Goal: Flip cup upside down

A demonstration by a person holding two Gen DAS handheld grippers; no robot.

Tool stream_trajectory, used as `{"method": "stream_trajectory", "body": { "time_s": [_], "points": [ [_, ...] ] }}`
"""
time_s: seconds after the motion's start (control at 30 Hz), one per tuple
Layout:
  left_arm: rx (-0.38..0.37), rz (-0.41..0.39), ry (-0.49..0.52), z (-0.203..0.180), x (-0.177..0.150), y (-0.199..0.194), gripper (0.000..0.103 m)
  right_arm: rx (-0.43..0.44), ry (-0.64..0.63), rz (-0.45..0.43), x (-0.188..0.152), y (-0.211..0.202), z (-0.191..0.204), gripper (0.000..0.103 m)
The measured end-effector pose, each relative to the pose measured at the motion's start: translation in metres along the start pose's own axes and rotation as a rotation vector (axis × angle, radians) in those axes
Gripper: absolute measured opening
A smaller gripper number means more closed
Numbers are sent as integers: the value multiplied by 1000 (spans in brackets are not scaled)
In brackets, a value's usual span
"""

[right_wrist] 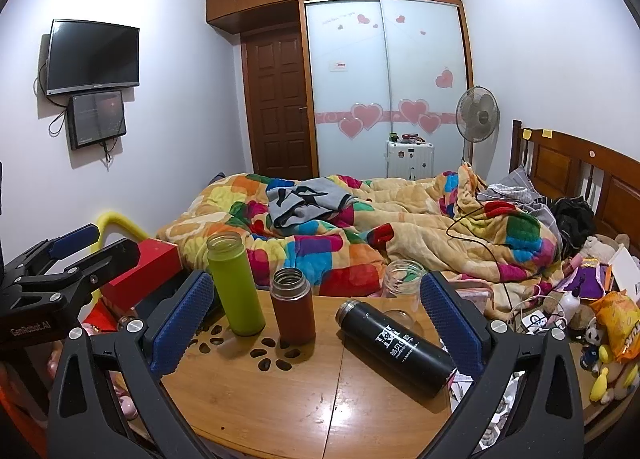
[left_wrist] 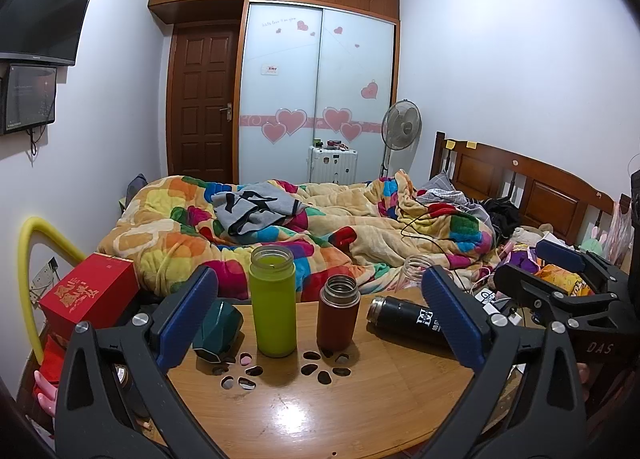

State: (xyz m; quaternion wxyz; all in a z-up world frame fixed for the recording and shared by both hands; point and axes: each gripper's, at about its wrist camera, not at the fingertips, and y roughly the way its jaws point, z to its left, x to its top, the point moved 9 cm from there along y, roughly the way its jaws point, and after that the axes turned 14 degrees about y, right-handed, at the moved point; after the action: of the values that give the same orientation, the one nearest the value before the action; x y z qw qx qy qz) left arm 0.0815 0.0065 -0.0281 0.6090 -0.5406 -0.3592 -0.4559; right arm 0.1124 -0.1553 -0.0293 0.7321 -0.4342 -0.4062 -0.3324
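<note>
**Both tongs spread above the table, nothing held**

Left tongs (left_wrist: 320,323) are spread wide, their blue pads empty, hanging over the near side of the wooden table (left_wrist: 360,411). Right tongs (right_wrist: 316,323) are spread just as wide and pinch nothing; they hang over the same table, and each pair shows at the edge of the other's view.

Taking the brown cup (left_wrist: 338,317) as the landmark: it stands upright, mouth up and uncapped, near the middle of the table, just behind a ring of petal-shaped cutouts (left_wrist: 326,369) in the wood. In the left wrist view it sits between the pads of the left tongs, well clear of both.

Just left of the brown cup stands the taller green cup (left_wrist: 274,301), also upright and open, close but not touching. Farther left of the brown cup a dark green faceted cup (left_wrist: 216,333) rests tilted on the table, close beside the left pad of the left tongs.

Right of the brown cup lies the black cup (right_wrist: 396,345) on its side, white lettering on its wall, its steel mouth pointing toward the brown cup. Behind the black cup, at the far table edge, stands a clear glass jar (right_wrist: 402,285), upright.

Beyond the brown cup spreads a bed with a patchwork blanket (left_wrist: 280,227), and off to its left sits a red box (left_wrist: 92,291).
</note>
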Motion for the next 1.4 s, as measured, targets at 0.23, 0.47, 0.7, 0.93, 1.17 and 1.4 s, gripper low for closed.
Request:
{"method": "stream_trajectory", "body": {
  "time_s": [0.23, 0.47, 0.7, 0.93, 1.17, 1.4],
  "points": [
    [1, -1, 3, 1, 0, 0, 103, 9, -3, -2, 1, 0, 1, 103],
    [0, -1, 3, 1, 0, 0, 103, 13, -10, 1, 0, 1, 2, 103],
    [1, -3, 3, 1, 0, 0, 103, 20, -15, 2, -1, 0, 4, 103],
    [3, -4, 5, 2, 1, 1, 103, 21, -22, 5, -3, 1, 6, 103],
    [3, 10, -2, 4, -6, 11, 103, 4, -42, 72, -15, 18, -15, 103],
    [-13, 28, -46, 4, -34, 39, 103, -128, -80, 237, -47, 68, -81, 103]
  ]
}}
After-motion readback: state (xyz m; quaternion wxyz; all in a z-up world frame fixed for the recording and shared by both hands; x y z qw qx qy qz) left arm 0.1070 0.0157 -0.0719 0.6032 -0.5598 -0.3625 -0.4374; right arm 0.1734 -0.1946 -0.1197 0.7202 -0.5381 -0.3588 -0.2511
